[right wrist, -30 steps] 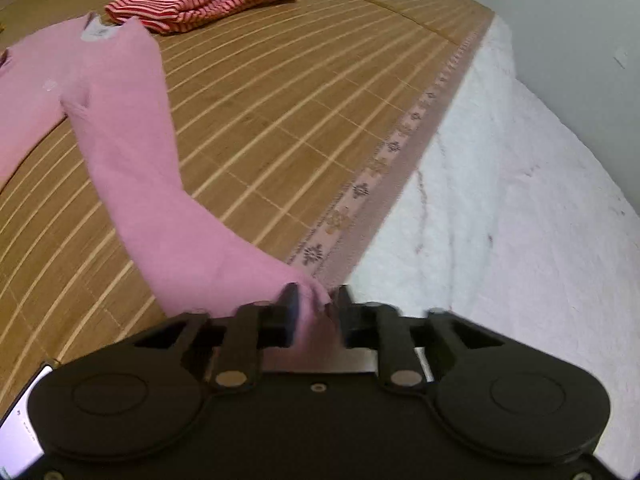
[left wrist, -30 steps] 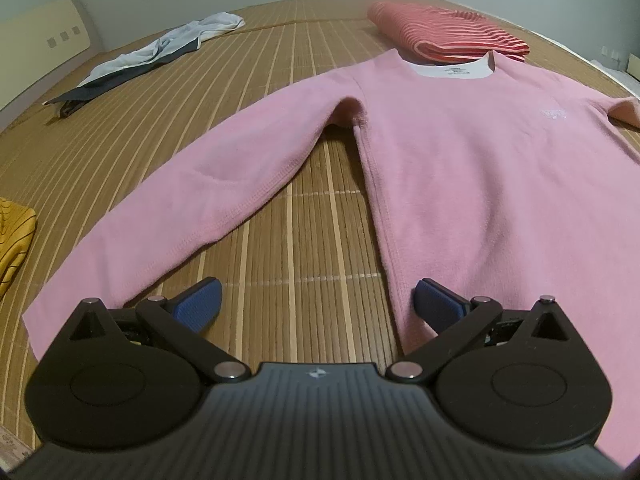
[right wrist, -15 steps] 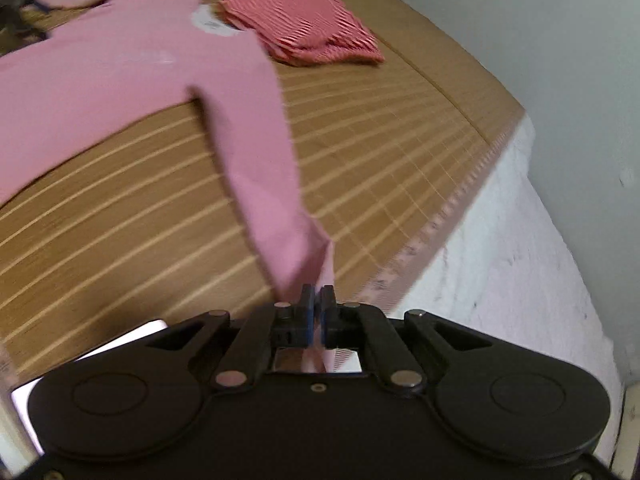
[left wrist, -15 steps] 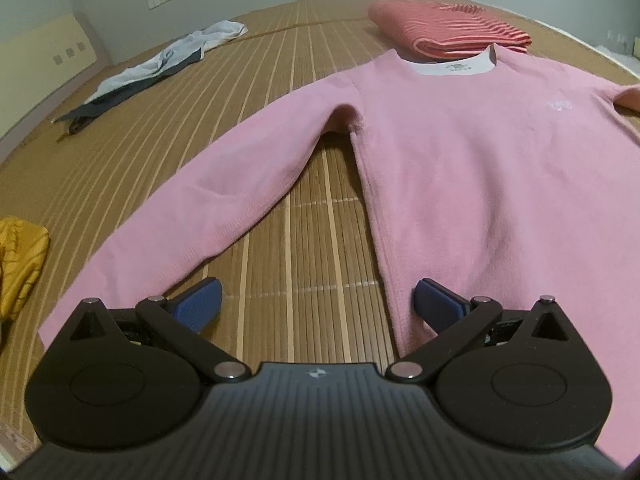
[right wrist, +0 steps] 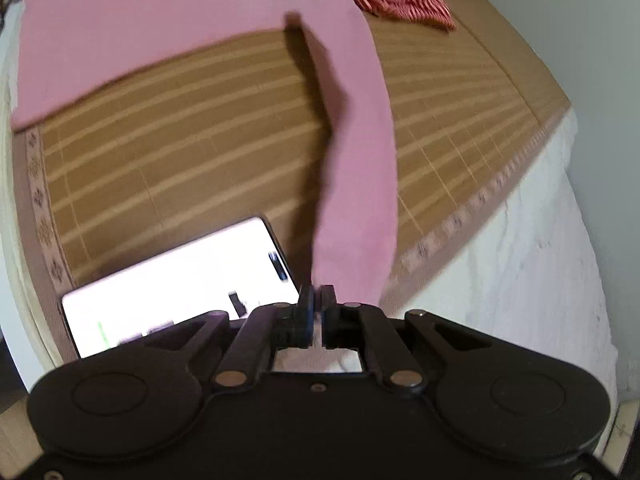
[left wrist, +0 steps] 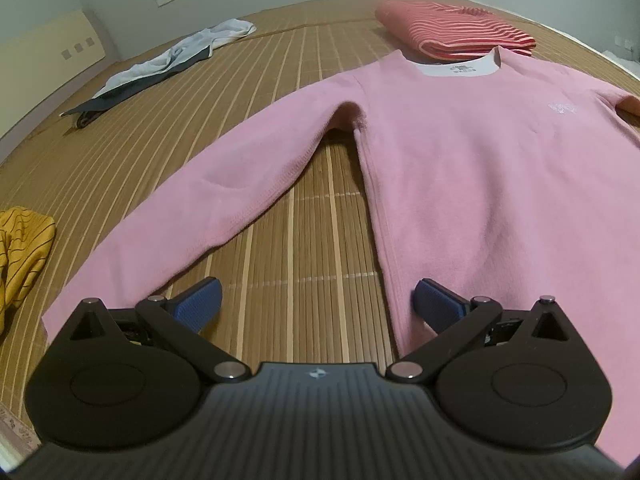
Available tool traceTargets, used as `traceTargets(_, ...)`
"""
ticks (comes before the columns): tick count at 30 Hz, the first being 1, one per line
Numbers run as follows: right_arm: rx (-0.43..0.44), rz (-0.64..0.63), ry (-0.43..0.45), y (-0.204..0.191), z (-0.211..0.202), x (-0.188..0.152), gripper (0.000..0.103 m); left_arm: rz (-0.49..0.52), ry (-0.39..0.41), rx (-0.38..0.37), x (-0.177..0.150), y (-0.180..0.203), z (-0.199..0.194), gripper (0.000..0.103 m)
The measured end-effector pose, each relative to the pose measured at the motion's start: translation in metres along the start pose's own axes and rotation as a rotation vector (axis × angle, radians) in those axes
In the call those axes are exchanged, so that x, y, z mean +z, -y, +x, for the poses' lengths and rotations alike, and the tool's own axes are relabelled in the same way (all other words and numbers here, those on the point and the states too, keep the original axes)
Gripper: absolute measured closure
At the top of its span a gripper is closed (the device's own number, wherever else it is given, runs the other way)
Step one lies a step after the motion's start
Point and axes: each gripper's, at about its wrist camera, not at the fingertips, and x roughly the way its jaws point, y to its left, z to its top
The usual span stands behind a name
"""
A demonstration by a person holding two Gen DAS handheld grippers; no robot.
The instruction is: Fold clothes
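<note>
A pink long-sleeved sweater (left wrist: 472, 152) lies flat, front up, on a bamboo mat (left wrist: 312, 224). In the left wrist view my left gripper (left wrist: 316, 302) hovers open over the mat, one blue pad near the left sleeve, the other at the sweater's side hem; nothing sits between them. In the right wrist view my right gripper (right wrist: 317, 300) is shut on the cuff of the sweater's right sleeve (right wrist: 356, 152). That sleeve is lifted off the mat and stretches from the shoulder down to the pads, casting a dark shadow beside it.
A folded red-striped garment (left wrist: 456, 34) lies behind the collar. A white and dark garment (left wrist: 160, 72) lies far left, a yellow striped one (left wrist: 20, 248) at the left edge. A lit phone (right wrist: 180, 280) rests near the mat's border. The white mattress edge (right wrist: 520, 248) drops away on the right.
My right gripper has carried the pinched sleeve cuff sideways and rolled, so the sleeve now hangs raised over the mat and the phone has come into view. The left gripper has stayed put.
</note>
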Motion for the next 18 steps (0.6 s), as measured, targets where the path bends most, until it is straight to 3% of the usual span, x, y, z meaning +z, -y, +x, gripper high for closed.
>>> traceTargets(9,-0.072,0.127,-0.053,0.016,-0.001,-0.036,0.095,0.008,0.004,0.009,0.000,0.002,-0.001,0.000)
traceTargets(13,-0.095,0.207,-0.020,0.028,-0.005,-0.046,0.093,0.001,0.004,0.005,-0.001,0.001,0.000,0.000)
traceTargets(17,-0.105,0.370,0.105,0.038,-0.021,-0.055,0.065,0.005,0.002,0.009,0.000,0.002,0.000,0.000)
traceTargets(18,-0.095,0.432,0.154,0.042,-0.025,-0.058,0.063,0.008,0.002,0.010,0.000,0.002,0.000,0.000)
